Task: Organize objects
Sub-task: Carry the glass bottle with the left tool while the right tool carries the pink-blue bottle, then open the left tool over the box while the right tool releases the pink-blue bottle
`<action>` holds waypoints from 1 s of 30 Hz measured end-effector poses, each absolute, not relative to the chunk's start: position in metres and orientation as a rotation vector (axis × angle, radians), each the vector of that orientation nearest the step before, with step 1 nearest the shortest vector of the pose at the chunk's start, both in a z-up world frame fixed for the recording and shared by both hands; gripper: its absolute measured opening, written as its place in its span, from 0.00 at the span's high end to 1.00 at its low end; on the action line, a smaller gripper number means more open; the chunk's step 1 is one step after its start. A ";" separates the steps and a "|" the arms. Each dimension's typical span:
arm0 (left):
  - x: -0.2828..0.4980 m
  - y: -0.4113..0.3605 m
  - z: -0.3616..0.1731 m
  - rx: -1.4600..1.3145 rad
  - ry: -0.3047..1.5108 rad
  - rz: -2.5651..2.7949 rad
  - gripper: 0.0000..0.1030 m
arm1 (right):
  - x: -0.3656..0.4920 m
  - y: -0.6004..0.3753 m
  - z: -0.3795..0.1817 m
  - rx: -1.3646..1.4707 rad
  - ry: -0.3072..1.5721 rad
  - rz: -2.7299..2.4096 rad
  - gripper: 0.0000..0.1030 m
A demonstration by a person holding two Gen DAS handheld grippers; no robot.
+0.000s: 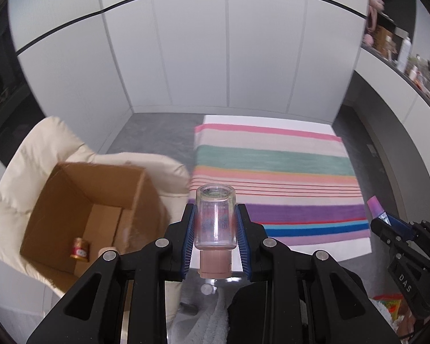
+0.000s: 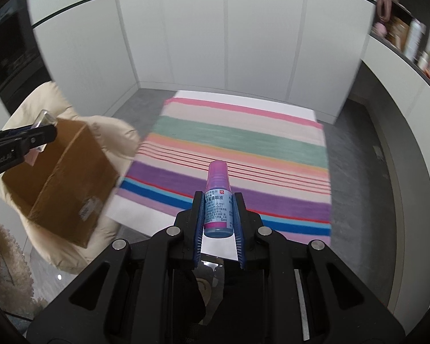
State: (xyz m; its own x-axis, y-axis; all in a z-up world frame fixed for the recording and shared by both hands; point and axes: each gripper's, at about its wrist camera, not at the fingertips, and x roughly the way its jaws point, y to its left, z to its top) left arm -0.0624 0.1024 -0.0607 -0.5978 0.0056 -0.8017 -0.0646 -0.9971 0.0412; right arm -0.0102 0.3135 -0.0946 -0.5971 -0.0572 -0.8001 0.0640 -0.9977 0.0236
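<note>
- Clear glass bottle (image 1: pixel 215 218) sitting clamped between the blue pads (image 1: pixel 188 240) of the left gripper (image 1: pixel 215 238), pink cap (image 1: pixel 214 263) pointing back toward the camera, flat base pointing away.
- Hovering with that bottle over the near left edge of the striped cloth (image 1: pixel 275 160), just beside the open cardboard box (image 1: pixel 80 206).
- Holding, in the right gripper (image 2: pixel 218 218), a small eye-drop bottle (image 2: pixel 218 200): purple cap away from the camera, blue printed label between the pads (image 2: pixel 199 223), jaws closed on its sides.
- Hanging with the eye-drop bottle above the near edge of the same cloth, close to its purple and blue stripes.
- Showing, in the left wrist view, the right gripper at the far right edge with the purple cap sticking out of it; in the right wrist view, the left gripper at the far left edge, above the box's open top.
- Resting inside the box, on its floor near the front corner: one small red and gold jar (image 1: pixel 78 248), lying apart from the walls.
- Sitting tilted on a cream padded cushion (image 1: pixel 11 177), the box leaning with its opening up.
- Lying flat on a white board over grey floor, the cloth; white panelled walls (image 1: pixel 215 57) standing behind.
- Blurring at the edges of box and cloth in both views.
</note>
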 end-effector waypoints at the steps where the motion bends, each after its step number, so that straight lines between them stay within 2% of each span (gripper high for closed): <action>1: -0.061 0.094 -0.062 -1.403 0.089 2.781 0.73 | -0.012 0.304 -0.094 1.366 0.026 -2.736 0.81; 21: 0.002 -0.122 -0.098 -1.704 -0.236 3.058 0.72 | -0.012 0.042 -0.115 1.190 0.291 -2.275 0.81; 30: -0.016 -0.172 -0.112 -1.713 -0.319 3.091 0.72 | -0.018 -0.035 -0.127 1.162 0.345 -2.176 0.81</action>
